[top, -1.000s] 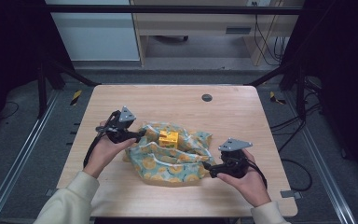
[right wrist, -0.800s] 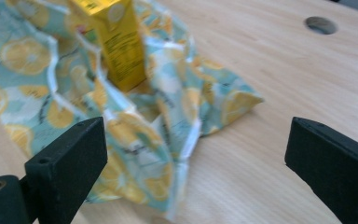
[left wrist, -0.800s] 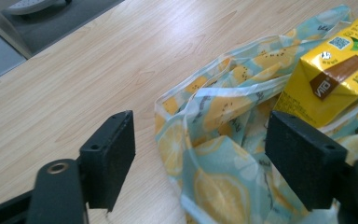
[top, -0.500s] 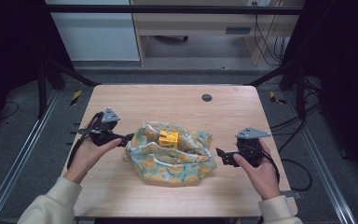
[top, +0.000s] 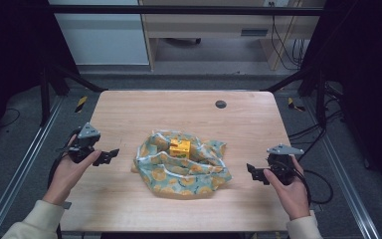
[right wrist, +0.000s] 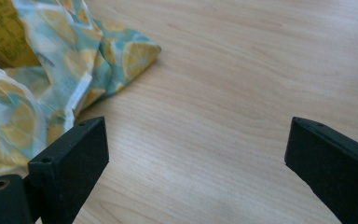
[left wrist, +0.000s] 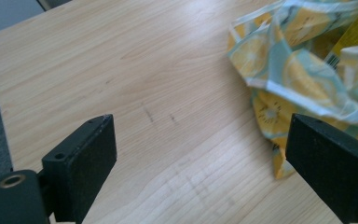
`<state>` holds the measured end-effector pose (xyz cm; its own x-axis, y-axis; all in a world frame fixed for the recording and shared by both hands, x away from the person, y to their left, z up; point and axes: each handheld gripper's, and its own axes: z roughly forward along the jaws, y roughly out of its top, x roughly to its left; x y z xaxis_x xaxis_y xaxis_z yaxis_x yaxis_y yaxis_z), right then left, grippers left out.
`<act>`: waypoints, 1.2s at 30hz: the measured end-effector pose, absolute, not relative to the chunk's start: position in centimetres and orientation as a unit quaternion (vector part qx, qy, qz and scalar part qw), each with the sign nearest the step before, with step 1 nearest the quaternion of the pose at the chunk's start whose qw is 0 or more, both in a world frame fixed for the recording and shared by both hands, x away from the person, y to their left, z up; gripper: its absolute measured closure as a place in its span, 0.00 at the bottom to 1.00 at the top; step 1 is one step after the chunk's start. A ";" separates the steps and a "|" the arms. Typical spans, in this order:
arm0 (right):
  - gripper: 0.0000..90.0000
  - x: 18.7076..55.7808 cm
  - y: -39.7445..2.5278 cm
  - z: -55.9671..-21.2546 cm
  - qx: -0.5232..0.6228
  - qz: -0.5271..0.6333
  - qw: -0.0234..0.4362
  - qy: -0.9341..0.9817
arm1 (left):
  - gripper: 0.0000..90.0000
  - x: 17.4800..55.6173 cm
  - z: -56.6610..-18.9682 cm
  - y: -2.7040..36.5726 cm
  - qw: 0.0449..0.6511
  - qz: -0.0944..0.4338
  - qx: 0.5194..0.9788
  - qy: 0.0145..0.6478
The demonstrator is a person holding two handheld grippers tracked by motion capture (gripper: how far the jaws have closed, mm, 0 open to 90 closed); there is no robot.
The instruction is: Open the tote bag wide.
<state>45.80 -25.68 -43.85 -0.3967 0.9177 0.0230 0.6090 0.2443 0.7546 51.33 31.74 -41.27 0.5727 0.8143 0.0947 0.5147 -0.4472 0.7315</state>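
So the lemon-print cloth [top: 181, 164] is sitting crumpled around the middle of the table [top: 179, 107], with the little yellow box [top: 179, 147] poking out of its far side, only half wrapped. Both grippers are backing off from it: a second ago they were right at the fabric's edges, now the left gripper [top: 110, 155] is hanging out near the left edge and the right gripper [top: 252, 172] is off to the right, both well apart from the cloth. Jaws on both are spread wide, holding nothing. I'm guessing that's either a regrip coming up or they're calling it finished, loose folds and all.
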 end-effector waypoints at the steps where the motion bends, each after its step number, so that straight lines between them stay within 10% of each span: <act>1: 0.07 45.8 -25.9 -44.1 0.506 0.349 0.216 0.759 | 0.10 51.4 -41.5 32.0 0.333 0.224 0.821 0.405; 36: 0.12 48.8 -26.0 -48.8 0.550 0.329 0.222 0.734 | 0.09 51.3 -47.4 34.1 0.295 0.259 0.799 0.456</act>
